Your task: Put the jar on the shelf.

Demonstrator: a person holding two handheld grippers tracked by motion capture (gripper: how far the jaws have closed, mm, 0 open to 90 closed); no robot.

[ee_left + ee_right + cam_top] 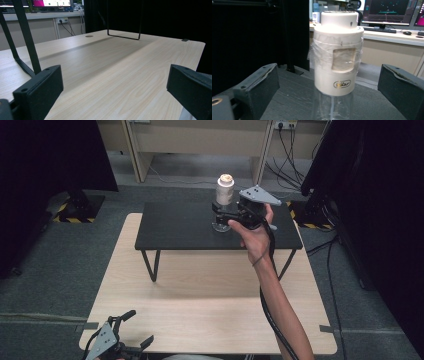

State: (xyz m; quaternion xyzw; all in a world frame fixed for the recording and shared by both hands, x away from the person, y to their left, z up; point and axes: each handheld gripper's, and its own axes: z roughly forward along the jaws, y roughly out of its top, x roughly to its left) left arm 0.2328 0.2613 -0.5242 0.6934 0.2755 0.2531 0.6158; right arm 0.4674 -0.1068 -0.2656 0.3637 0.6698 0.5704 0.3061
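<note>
1. Bottle (337, 62) is standing upright, long axis vertical, on the black bench (175, 227); in the right gripper view it is sitting between the two black jaws, which are standing well apart with clear gaps on both sides, pads not pressing it.
2. Right gripper (222, 215) is therefore reading as open around the clear lower body of the bottle; white cap section is showing above jaw level; the bottle looks to be resting on its own.
3. Judgement: any coming move is turning on this centred, untouched relation; a straight pull back along the jaw line should be clearing it, a sideways drift could be tipping it.
4. Left gripper (125, 340) is lying well apart at the near edge of the wooden table (112, 75); jaws wide, nothing between them; right hand is clearly nearer.
5. Nothing else is standing on the bench beside the bottle; bench leg (123, 37), then desks and monitors farther off.
</note>
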